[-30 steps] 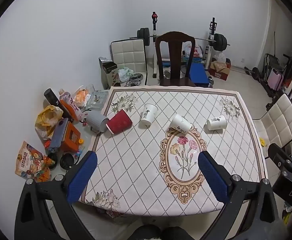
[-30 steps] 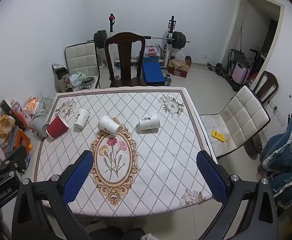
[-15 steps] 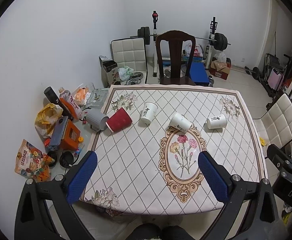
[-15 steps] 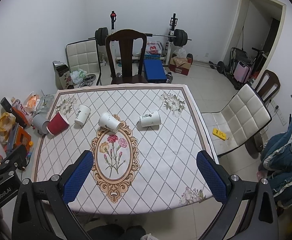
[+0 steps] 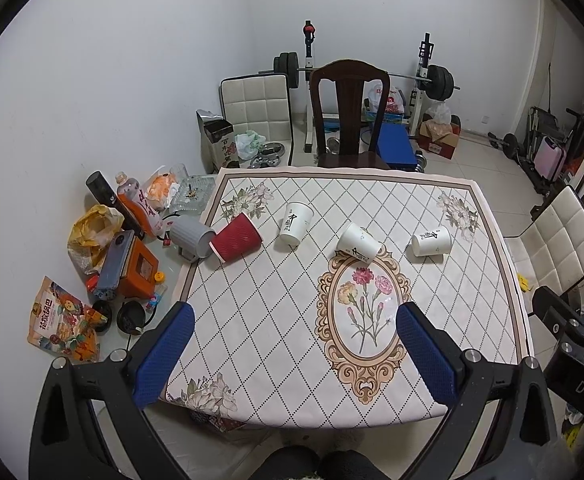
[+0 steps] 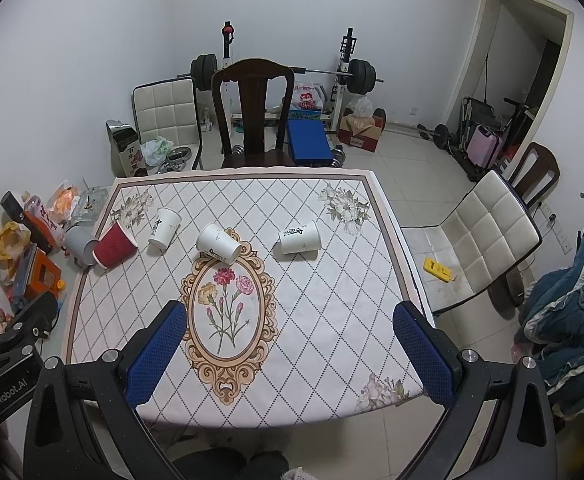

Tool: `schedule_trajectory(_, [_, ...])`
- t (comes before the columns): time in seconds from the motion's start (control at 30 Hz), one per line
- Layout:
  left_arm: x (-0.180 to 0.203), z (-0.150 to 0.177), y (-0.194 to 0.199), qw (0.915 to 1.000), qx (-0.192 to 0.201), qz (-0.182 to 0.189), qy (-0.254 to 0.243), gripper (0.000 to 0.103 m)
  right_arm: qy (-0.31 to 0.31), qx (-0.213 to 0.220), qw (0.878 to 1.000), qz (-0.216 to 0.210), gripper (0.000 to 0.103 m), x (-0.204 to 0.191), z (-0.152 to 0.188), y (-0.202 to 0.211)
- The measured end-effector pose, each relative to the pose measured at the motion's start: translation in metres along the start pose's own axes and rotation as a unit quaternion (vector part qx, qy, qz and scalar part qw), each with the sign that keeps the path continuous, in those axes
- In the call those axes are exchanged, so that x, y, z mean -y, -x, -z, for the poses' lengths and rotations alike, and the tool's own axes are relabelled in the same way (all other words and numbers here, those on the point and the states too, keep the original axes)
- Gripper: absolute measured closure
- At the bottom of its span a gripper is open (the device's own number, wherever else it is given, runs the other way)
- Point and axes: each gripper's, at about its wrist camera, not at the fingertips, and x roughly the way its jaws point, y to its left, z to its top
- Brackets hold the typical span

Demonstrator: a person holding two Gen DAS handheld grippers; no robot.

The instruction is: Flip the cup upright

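Note:
Several paper cups lie on their sides across the far half of the table [image 5: 276,320]: a red cup [image 5: 236,237] [image 6: 114,245] at the left edge, then three white cups, left [image 5: 296,223] [image 6: 164,227], middle [image 5: 358,243] [image 6: 218,243] and right [image 5: 431,241] [image 6: 300,237]. A grey cup [image 5: 191,237] [image 6: 80,245] lies just off the table's left edge beside the red one. My left gripper [image 5: 295,354] and right gripper [image 6: 292,354] are both open and empty, held high above the table's near edge, far from the cups.
A dark wooden chair [image 5: 347,112] stands at the table's far side, a white padded chair [image 6: 479,236] at its right. Bags, bottles and boxes [image 5: 120,240] clutter the floor at the left. Weight equipment [image 5: 371,76] stands against the back wall.
Both grippers have risen and drawn back slightly, so the table looks a little smaller and lower. The cups have not moved.

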Motion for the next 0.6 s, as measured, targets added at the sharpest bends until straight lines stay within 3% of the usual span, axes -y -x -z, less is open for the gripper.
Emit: schedule_trajectory(0.6, [0.0027,0.0014,0.0006,1.0,0.0,-0.001,0.0,0.0,0.002,0.001,1.0,0.0,0.0,-0.0012,0.0005,0.0008])
